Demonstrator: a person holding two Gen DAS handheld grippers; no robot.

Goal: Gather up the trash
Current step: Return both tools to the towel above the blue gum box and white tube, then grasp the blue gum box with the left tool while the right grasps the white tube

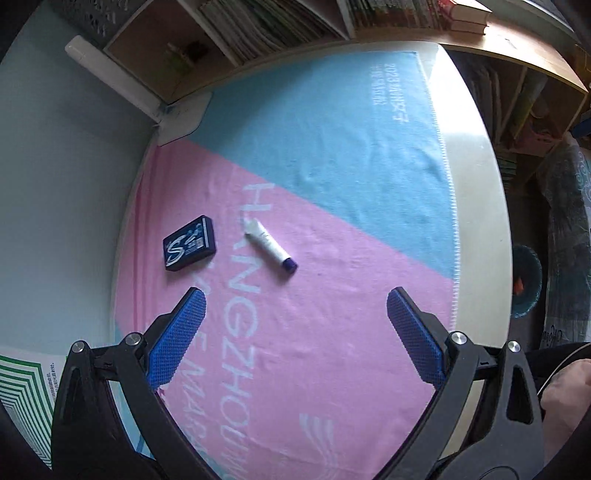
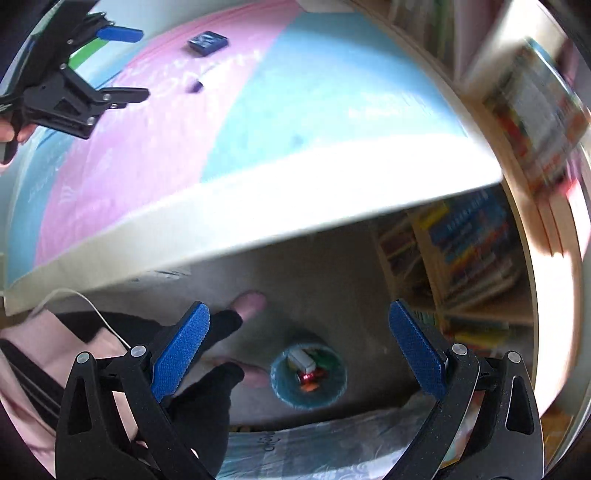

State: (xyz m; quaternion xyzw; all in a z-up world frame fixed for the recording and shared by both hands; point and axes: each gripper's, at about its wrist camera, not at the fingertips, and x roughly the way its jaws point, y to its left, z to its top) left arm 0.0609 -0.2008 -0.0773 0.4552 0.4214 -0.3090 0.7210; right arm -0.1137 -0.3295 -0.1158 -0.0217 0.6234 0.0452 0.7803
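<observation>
A white tube with a dark blue cap lies on the pink part of a pink and blue cloth on the table. A small dark blue box lies just left of it. My left gripper is open and empty above the cloth, a little short of both. My right gripper is open and empty, off the table's edge, above a blue bin on the floor that holds several bits of trash. The box, the tube's cap and the left gripper show far off in the right wrist view.
Bookshelves stand behind the table and to the right. The table's white edge runs past the cloth. The bin also shows at the right edge of the left wrist view. A person's legs and feet are beside the bin.
</observation>
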